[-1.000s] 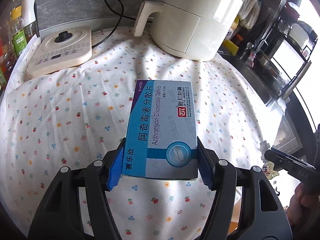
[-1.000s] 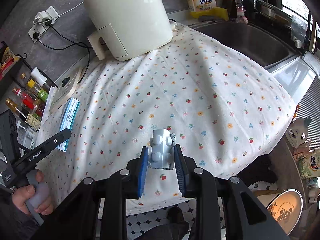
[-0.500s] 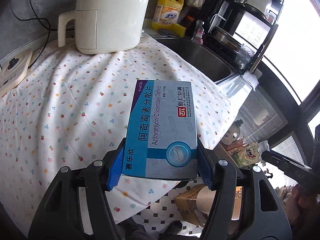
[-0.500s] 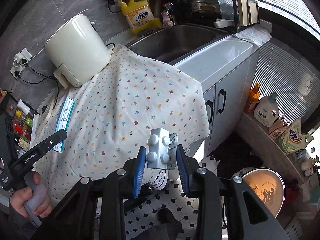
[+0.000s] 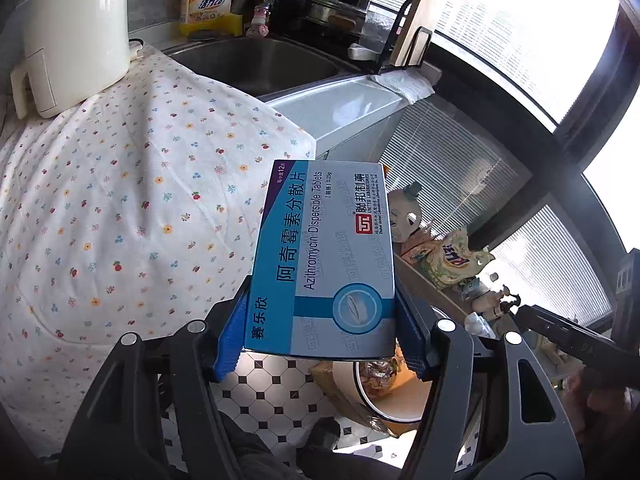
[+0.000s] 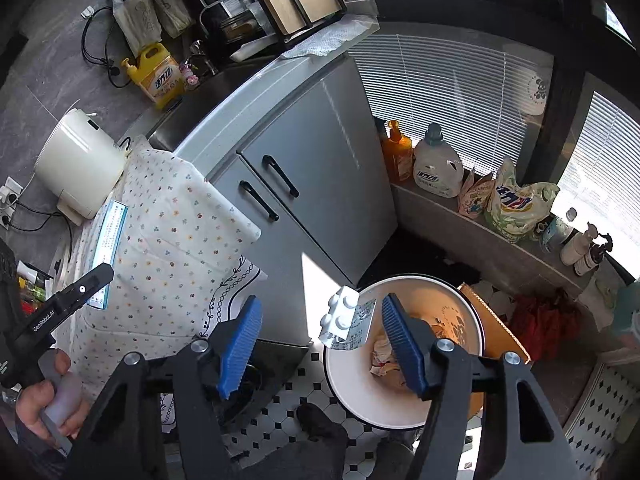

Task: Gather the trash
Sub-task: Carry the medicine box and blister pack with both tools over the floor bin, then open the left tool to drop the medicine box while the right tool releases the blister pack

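My left gripper (image 5: 320, 344) is shut on a blue and white medicine box (image 5: 324, 256) and holds it in the air past the counter's edge; the box also shows side-on in the right wrist view (image 6: 108, 252). My right gripper (image 6: 320, 344) is open. A white pill blister pack (image 6: 346, 320) hangs between its jaws, near the right finger, over the rim of a white trash bin (image 6: 404, 412). The bin holds crumpled trash and stands on the tiled floor. In the left wrist view the bin (image 5: 384, 404) is partly hidden below the box.
A counter with a flowered cloth (image 5: 120, 200) carries a cream appliance (image 5: 72, 36). A steel sink (image 5: 260, 64) and grey cabinet doors (image 6: 296, 200) are beside it. A ledge with detergent bottles and bags (image 6: 436, 168) runs by the window. A cardboard box (image 6: 500, 332) sits behind the bin.
Both grippers have swung right, away from the counter towards the bin on the floor. My right gripper has opened and the blister pack is loose between its jaws.
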The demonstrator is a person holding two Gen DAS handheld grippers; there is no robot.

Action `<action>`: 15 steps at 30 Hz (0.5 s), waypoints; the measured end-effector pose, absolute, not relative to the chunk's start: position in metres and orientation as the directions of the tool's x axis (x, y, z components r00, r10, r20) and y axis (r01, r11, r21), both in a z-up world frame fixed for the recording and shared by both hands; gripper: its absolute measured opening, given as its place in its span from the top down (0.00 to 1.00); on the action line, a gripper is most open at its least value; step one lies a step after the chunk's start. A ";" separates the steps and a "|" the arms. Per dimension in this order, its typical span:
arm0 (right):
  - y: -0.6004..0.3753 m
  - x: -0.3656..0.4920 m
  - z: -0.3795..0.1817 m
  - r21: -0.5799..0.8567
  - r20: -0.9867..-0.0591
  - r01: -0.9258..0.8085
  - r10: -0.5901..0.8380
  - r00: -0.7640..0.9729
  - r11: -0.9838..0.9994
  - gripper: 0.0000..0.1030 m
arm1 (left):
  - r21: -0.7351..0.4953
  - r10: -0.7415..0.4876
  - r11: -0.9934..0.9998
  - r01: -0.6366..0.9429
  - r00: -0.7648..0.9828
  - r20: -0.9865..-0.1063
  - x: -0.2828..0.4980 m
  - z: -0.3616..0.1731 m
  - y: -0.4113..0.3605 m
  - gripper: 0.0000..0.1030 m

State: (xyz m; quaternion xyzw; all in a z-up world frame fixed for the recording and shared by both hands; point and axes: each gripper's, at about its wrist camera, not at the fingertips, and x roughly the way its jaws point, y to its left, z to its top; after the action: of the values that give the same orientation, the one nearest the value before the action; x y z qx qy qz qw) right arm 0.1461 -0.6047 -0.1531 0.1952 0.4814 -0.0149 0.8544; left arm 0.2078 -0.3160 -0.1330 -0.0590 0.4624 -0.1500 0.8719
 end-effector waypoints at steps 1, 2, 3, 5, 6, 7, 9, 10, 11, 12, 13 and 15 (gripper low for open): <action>-0.613 0.141 -0.154 0.318 -0.829 0.224 0.156 0.537 0.921 0.34 | -0.242 -0.323 0.945 0.220 0.516 -0.793 0.204 -0.135 -0.328 0.38; -0.622 0.135 -0.156 0.319 -0.830 0.235 0.152 0.536 0.918 0.33 | -0.242 -0.329 0.942 0.231 0.506 -0.797 0.201 -0.138 -0.338 0.38; -0.630 0.130 -0.157 0.321 -0.831 0.246 0.147 0.536 0.915 0.32 | -0.244 -0.336 0.939 0.243 0.496 -0.801 0.197 -0.140 -0.348 0.38; -0.646 0.120 -0.159 0.320 -0.833 0.270 0.133 0.538 0.908 0.30 | -0.246 -0.349 0.932 0.266 0.477 -0.806 0.189 -0.144 -0.367 0.38; -0.652 0.116 -0.160 0.320 -0.832 0.279 0.128 0.539 0.905 0.30 | -0.247 -0.356 0.928 0.277 0.468 -0.809 0.186 -0.146 -0.375 0.38; -0.659 0.111 -0.161 0.320 -0.833 0.288 0.123 0.540 0.902 0.29 | -0.248 -0.362 0.924 0.289 0.459 -0.812 0.184 -0.148 -0.384 0.38; -0.671 0.102 -0.162 0.321 -0.832 0.305 0.113 0.543 0.897 0.29 | -0.251 -0.373 0.917 0.311 0.439 -0.817 0.179 -0.152 -0.399 0.38; -0.676 0.097 -0.162 0.321 -0.832 0.313 0.109 0.544 0.894 0.28 | -0.254 -0.380 0.912 0.322 0.428 -0.820 0.177 -0.154 -0.406 0.38; -0.682 0.093 -0.162 0.322 -0.832 0.322 0.104 0.545 0.891 0.28 | -0.257 -0.386 0.907 0.332 0.418 -0.822 0.175 -0.156 -0.413 0.38; -0.688 0.088 -0.162 0.321 -0.832 0.330 0.098 0.546 0.888 0.28 | -0.260 -0.393 0.902 0.344 0.407 -0.825 0.173 -0.159 -0.421 0.38; -0.693 0.084 -0.162 0.320 -0.832 0.337 0.093 0.547 0.885 0.28 | -0.262 -0.398 0.897 0.355 0.398 -0.827 0.171 -0.160 -0.428 0.38; -0.702 0.078 -0.162 0.319 -0.832 0.353 0.082 0.548 0.880 0.27 | -0.265 -0.410 0.887 0.378 0.379 -0.830 0.168 -0.164 -0.443 0.38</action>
State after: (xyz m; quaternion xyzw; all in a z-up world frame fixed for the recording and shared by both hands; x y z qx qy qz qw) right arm 0.0781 -0.7017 -0.1623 0.2318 0.4685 -0.0799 0.8488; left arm 0.1681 -0.4433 -0.1636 -0.0157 0.5044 -0.2373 0.8301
